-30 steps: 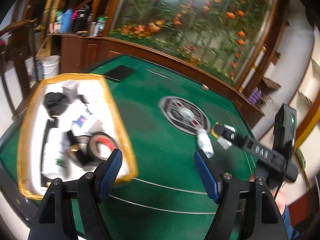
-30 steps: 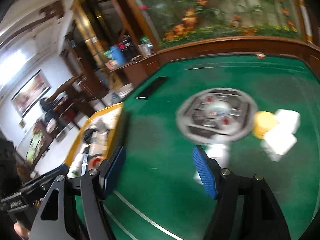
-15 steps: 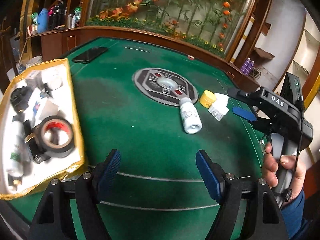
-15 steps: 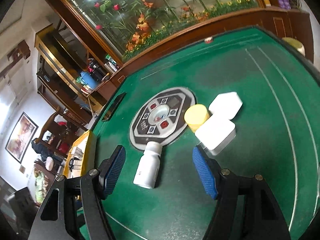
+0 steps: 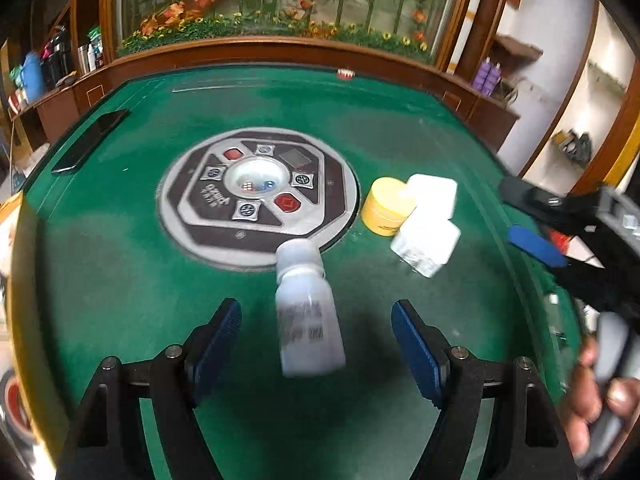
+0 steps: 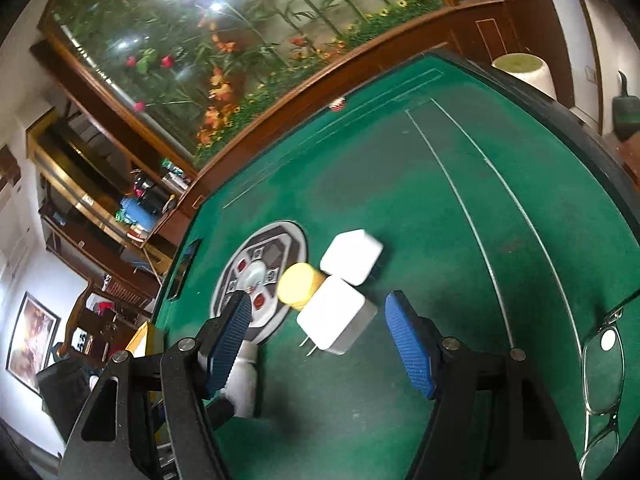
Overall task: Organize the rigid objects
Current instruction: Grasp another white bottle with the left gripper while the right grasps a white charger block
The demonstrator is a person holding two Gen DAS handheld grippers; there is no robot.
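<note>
A white pill bottle (image 5: 306, 312) lies on its side on the green table, cap toward the round centre console (image 5: 258, 196). My left gripper (image 5: 316, 344) is open and the bottle lies between its fingers. A yellow jar (image 5: 384, 208) and two white chargers (image 5: 432, 196) (image 5: 426, 244) sit to the right. My right gripper (image 6: 320, 340) is open just in front of the nearer charger (image 6: 336, 320), with the yellow jar (image 6: 298, 286) and the other charger (image 6: 352, 256) beyond. The bottle (image 6: 242, 380) shows behind its left finger.
A yellow-rimmed tray (image 5: 16, 280) with tape and small items sits at the left table edge. A black phone (image 5: 90, 140) lies at the far left. Glasses (image 6: 602, 368) lie at the right. A wooden rail (image 5: 280, 52) bounds the table's far side.
My left gripper has swung right from the tray and closed in on the bottle. My right gripper has moved toward the chargers and jar. Both stay open.
</note>
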